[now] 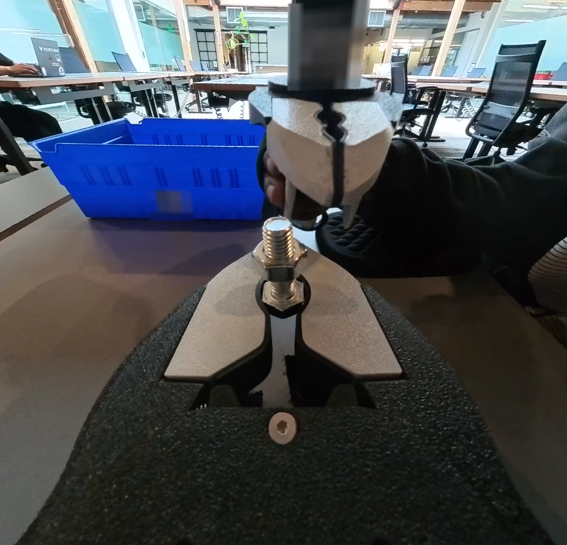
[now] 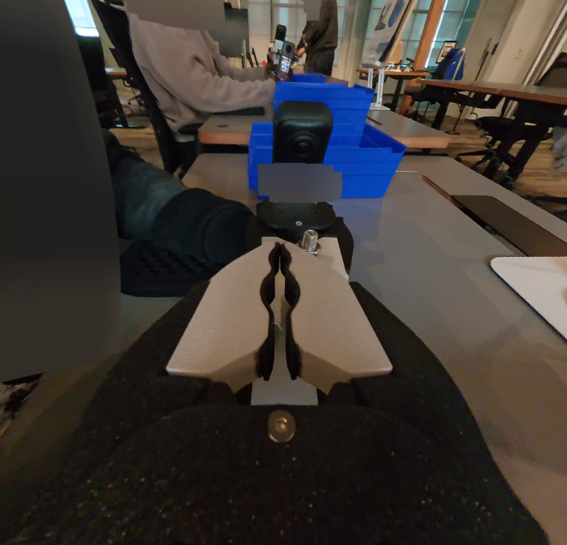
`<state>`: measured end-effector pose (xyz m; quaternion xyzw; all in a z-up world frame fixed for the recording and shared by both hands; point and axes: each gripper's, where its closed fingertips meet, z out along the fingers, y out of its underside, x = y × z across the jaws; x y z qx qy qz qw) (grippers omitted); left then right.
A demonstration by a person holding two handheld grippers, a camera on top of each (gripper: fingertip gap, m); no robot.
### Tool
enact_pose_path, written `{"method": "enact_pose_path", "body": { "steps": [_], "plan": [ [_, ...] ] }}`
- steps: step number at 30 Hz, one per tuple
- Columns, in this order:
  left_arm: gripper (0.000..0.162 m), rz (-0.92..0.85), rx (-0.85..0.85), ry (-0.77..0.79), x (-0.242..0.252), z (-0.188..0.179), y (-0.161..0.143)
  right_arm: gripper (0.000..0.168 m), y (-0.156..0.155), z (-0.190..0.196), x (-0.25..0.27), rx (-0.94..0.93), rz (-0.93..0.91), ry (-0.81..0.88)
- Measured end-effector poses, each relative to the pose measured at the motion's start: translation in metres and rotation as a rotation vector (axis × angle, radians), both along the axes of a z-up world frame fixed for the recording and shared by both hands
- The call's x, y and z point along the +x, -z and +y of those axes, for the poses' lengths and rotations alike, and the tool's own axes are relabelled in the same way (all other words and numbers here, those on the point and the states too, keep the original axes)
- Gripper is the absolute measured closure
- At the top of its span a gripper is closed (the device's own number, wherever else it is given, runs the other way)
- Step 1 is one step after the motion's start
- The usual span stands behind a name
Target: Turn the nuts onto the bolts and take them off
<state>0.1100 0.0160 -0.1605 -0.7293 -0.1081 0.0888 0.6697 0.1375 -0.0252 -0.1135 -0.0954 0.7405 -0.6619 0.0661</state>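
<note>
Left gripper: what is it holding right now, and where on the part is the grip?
The left gripper holds the bolt upright, its fingers closed on the lower shank, just above the bolt head. The right gripper holds nothing.

Shiny threaded metal bolt (image 1: pixel 278 254) and nut (image 1: pixel 279 274) — matt grainy fingers (image 1: pixel 236 315), glossy plastic bin (image 1: pixel 147 174).

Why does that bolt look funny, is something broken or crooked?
Nothing looks broken. The bolt stands upright, clamped in the left tongs, with a nut partway down its thread, not fully on or off. The right tongs are shut and empty just beside its tip. The blue bin sits straight.
</note>
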Motion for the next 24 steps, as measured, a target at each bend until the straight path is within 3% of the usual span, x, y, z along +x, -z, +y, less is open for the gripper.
{"method": "enact_pose_path", "body": {
  "steps": [2, 7, 9, 11, 12, 16, 19, 20, 23, 24],
  "plan": [
    [0.151, 0.002, -0.005, 0.001, 0.0, 0.0, 0.001, 0.162, 0.005, -0.005, -0.004, 0.015, 0.055, 0.037],
    [0.151, 0.001, -0.003, 0.005, 0.001, 0.0, 0.0, 0.116, 0.015, -0.016, -0.012, 0.06, 0.075, 0.101],
    [0.151, 0.001, -0.003, 0.006, 0.001, 0.0, 0.0, 0.118, 0.018, -0.017, -0.009, 0.075, 0.06, 0.077],
    [0.15, 0.005, 0.0, 0.007, 0.001, 0.0, 0.0, 0.143, 0.017, -0.011, -0.006, 0.086, 0.074, 0.06],
    [0.151, 0.004, 0.0, 0.006, 0.001, 0.0, 0.0, 0.168, 0.015, -0.006, -0.003, 0.076, 0.078, 0.03],
    [0.151, -0.001, 0.0, 0.007, 0.001, 0.0, 0.0, 0.168, 0.004, -0.003, -0.001, 0.01, 0.03, 0.011],
    [0.151, -0.001, -0.001, 0.008, 0.001, 0.0, 0.0, 0.118, 0.013, -0.013, -0.014, 0.042, 0.079, 0.106],
    [0.151, -0.001, 0.0, 0.009, 0.001, 0.0, 0.0, 0.113, 0.017, -0.015, -0.014, 0.065, 0.077, 0.107],
    [0.151, -0.002, 0.0, 0.01, 0.001, 0.0, 0.0, 0.114, 0.017, -0.018, -0.01, 0.065, 0.069, 0.085],
    [0.151, -0.002, 0.0, 0.009, 0.001, 0.0, 0.0, 0.133, 0.018, -0.015, -0.007, 0.078, 0.066, 0.062]
  ]
}}
